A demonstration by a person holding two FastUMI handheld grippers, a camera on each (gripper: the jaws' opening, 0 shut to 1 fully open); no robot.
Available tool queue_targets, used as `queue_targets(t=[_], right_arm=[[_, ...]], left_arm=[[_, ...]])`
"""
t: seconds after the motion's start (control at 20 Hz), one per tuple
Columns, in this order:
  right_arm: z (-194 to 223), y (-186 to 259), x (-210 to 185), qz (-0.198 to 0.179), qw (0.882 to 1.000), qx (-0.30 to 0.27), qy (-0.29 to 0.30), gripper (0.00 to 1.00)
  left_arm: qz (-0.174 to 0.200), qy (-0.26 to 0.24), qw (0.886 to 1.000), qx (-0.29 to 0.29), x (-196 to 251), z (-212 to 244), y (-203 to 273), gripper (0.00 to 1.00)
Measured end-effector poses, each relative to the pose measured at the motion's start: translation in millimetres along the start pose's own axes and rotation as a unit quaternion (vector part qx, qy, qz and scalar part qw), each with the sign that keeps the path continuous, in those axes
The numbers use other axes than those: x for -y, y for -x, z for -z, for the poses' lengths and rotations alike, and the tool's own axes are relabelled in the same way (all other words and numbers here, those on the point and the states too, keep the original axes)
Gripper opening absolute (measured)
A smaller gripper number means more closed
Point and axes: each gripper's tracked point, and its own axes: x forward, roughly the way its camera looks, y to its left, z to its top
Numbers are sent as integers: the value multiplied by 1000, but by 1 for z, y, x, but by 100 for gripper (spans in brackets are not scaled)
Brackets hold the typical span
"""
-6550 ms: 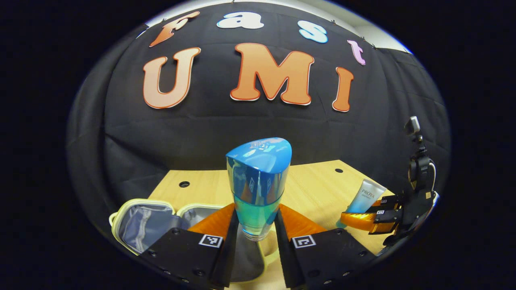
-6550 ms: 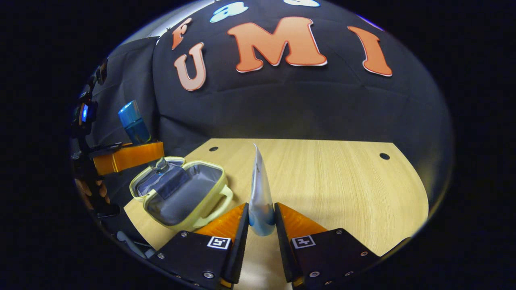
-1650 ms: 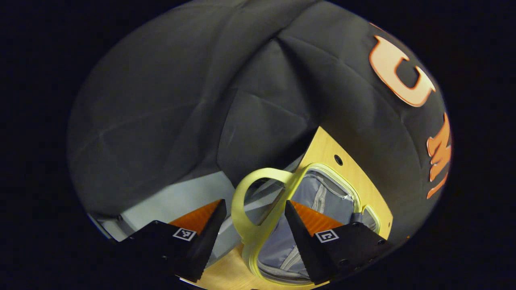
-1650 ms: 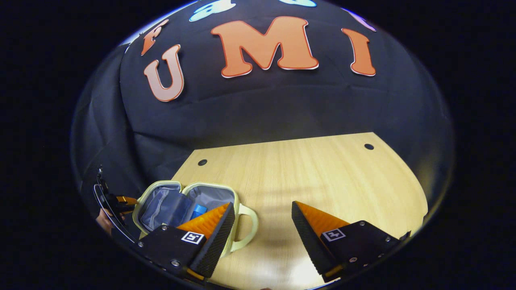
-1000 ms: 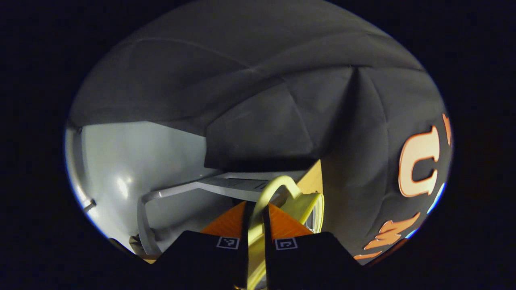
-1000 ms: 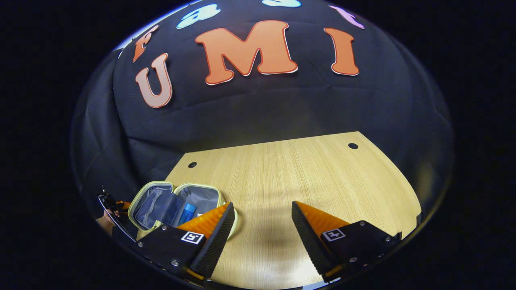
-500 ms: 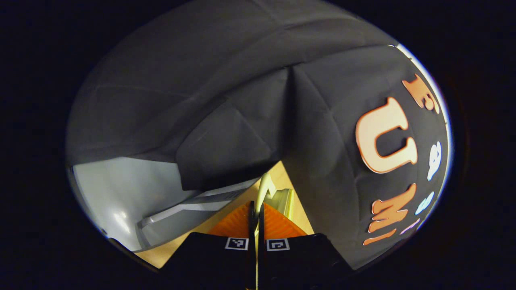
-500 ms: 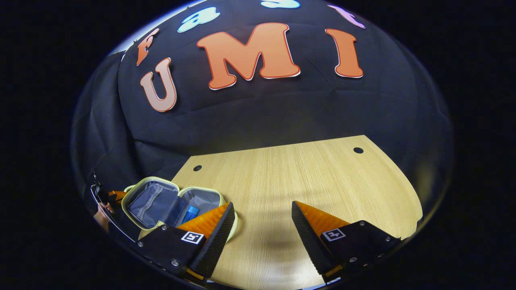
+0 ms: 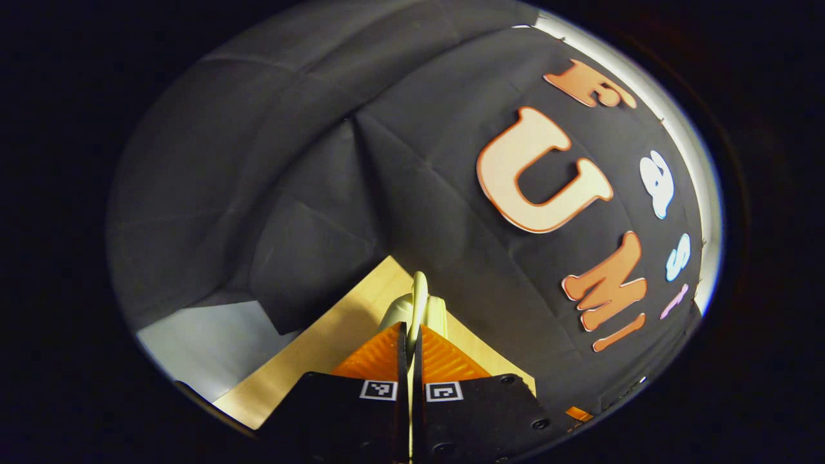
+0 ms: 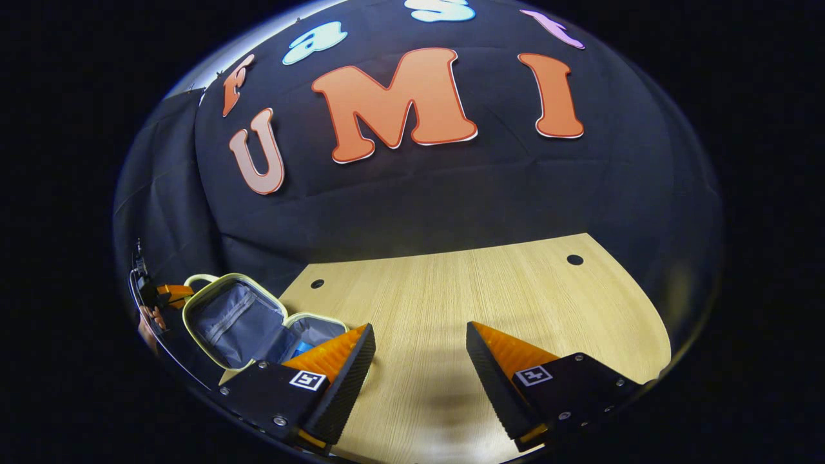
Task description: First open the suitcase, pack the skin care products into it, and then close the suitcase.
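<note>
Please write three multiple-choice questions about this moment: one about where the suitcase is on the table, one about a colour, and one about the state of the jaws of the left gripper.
1. Seen in the right gripper view, where is the suitcase on the table?
A. near its left edge
B. in the middle
C. at the far right corner

2. What colour is the suitcase's handle?
A. red
B. pale yellow-green
C. black

3. How do the jaws of the left gripper stand?
A. wide open
B. closed on the handle
C. closed on a bottle

Answers:
1 A: it lies at the table's left side.
2 B: it matches the pale rim.
3 B: the handle runs between the closed jaws.
</note>
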Motion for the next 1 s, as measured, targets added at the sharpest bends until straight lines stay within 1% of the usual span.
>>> queue_targets(t=[0.15, 0.3, 0.4, 0.65, 0.85, 1.0], right_arm=[[1, -1, 8, -9, 1000, 1, 3, 91], [0, -1, 17, -18, 1000, 3, -3, 91], [0, 0, 21, -26, 1000, 3, -6, 91], [-1, 0, 39, -30, 999, 7, -16, 91], [1, -1, 47, -37, 999, 4, -26, 91], [-6, 1, 54, -32, 999, 21, -19, 91]], left_arm=[[22, -32, 999, -6, 48, 10, 2, 1], [48, -36, 998, -15, 86, 31, 5, 2], [55, -38, 998, -19, 101, 44, 10, 2], [81, -45, 995, -38, 143, 82, 13, 2], [90, -42, 994, -52, 166, 104, 12, 2], [100, -35, 992, -66, 178, 127, 12, 2]])
